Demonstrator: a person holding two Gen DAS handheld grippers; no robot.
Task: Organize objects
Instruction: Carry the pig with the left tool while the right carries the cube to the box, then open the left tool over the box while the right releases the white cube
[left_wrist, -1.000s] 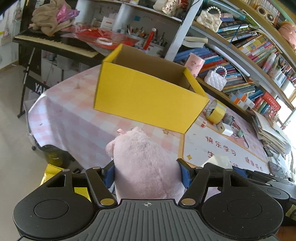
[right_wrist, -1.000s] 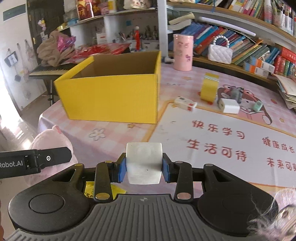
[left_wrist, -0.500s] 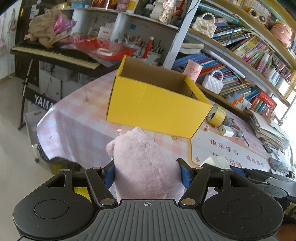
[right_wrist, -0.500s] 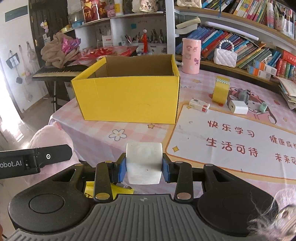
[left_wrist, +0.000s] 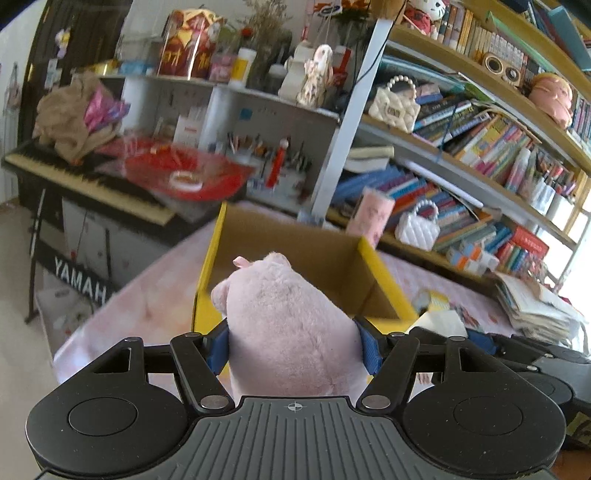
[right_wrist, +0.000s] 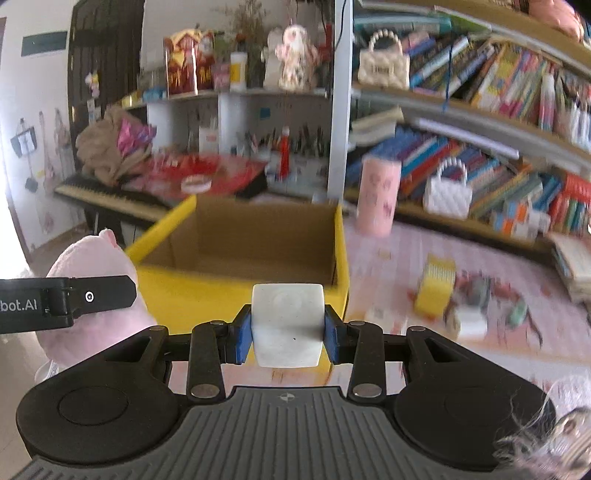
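Since a second ago, we have lifted both tools closer to the yellow box (right_wrist: 240, 295), now seeing inside it. Our left tool (left_wrist: 291, 343) clamps the pink plush toy (left_wrist: 288, 325); our right tool (right_wrist: 288, 332) clamps the white block (right_wrist: 288, 325), both before the box.

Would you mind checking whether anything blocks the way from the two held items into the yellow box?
Nothing visible does: the pink plush and white block face the yellow box, whose open top looks empty.

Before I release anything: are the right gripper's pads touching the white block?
Touching. In the right wrist view both blue pads press flat against the sides of the white block, no gap visible on either side.
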